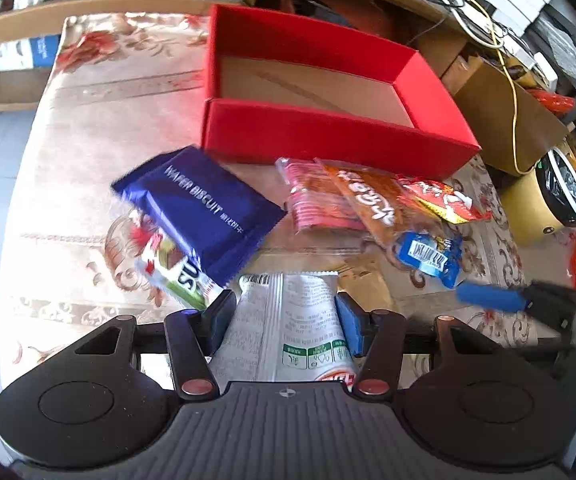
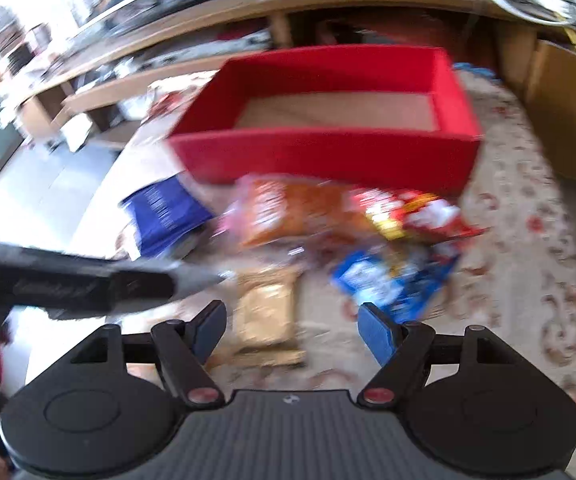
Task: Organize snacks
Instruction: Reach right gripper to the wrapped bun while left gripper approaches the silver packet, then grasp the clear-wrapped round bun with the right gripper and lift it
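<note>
Snacks are lying in a loose heap on the worktop [image 1: 88, 128], in front of one red box [image 1: 327, 136]. The left claw [image 1: 286, 304] is gripping a white packet [image 1: 288, 332] between its blue pads; the packet's back is showing a barcode and dense small print that is too small to read, plus green label panels. Just beyond it, a dark blue packet [image 1: 204, 204] is reading "WAFER BISCUIT" and is lying over a green-and-white packet [image 1: 176, 276] showing the letters "SU". To the right, one pink-red packet [image 1: 311, 204], one orange packet [image 1: 367, 204] with white script, one red-and-yellow packet [image 1: 443, 200] and one blue packet [image 1: 427, 256] with a barcode are overlapping each other.

The right claw [image 2: 291, 328] is standing open with nothing pressed between its pads. It is hovering above a tan packet [image 2: 266, 316], with the blue packet at its right finger. This view is blurred, so no lettering is legible there.

The red box is sitting open-topped, showing a bare brown floor. Behind the worktop, wooden shelving [image 1: 88, 4], cardboard boxes [image 1: 507, 112], a yellow cable [image 1: 511, 80] and a round bin [image 1: 563, 188] are standing.
</note>
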Tool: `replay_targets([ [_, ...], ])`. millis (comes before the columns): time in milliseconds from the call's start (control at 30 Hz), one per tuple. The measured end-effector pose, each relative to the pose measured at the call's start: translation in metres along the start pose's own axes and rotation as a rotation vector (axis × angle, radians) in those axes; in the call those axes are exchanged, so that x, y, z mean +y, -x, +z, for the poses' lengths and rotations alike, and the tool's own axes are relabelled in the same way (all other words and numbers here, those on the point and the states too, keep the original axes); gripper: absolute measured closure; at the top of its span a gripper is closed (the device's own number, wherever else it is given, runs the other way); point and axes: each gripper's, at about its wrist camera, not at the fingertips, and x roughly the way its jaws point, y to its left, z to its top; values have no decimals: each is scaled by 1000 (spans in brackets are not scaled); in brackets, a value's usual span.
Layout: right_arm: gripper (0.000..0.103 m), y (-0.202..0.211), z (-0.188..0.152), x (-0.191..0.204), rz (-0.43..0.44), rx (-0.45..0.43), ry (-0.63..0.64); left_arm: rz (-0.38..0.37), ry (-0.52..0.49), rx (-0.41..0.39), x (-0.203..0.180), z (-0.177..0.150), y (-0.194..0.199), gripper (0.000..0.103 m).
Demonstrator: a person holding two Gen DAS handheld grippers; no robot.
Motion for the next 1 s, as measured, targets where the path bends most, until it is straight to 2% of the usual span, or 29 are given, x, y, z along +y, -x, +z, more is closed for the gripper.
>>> replay_targets([
  [133, 24, -14, -5, 31, 42, 56, 71, -2, -1, 3, 6, -2, 0, 40],
  [267, 22, -30, -11, 54, 65, 112, 127, 8, -6, 15, 14, -8, -6, 33],
  [333, 21, -35, -11, 61, 72, 111, 150, 14, -6, 31, 18, -9, -12, 29],
  [400, 20, -39, -11, 66, 74, 99, 176, 36, -10, 36, 20, -10, -16, 18],
  [500, 18, -50, -12, 71, 76, 108, 216, 31, -1, 39, 25, -10, -18, 14],
  [633, 16, -65, -13, 65, 118, 155, 184, 51, -26, 33, 22, -11, -21, 8],
  [700, 10, -66, -13, 65, 133, 156, 193, 61, -49, 36, 19, -12, -25, 0],
  [733, 8, -67, -13, 65, 140, 155, 195, 70, -60, 39, 16, -13, -28, 0],
  [767, 0, -68, -13, 64, 160, 157, 191, 75, -69, 37, 15, -13, -29, 0],
  [800, 0, -70, -14, 64, 191, 163, 190, 77, -73, 35, 15, -13, -29, 0],
  [1000, 0, -74, -8, 65, 202, 211, 221, 63, -87, 44, 15, -10, -34, 0],
])
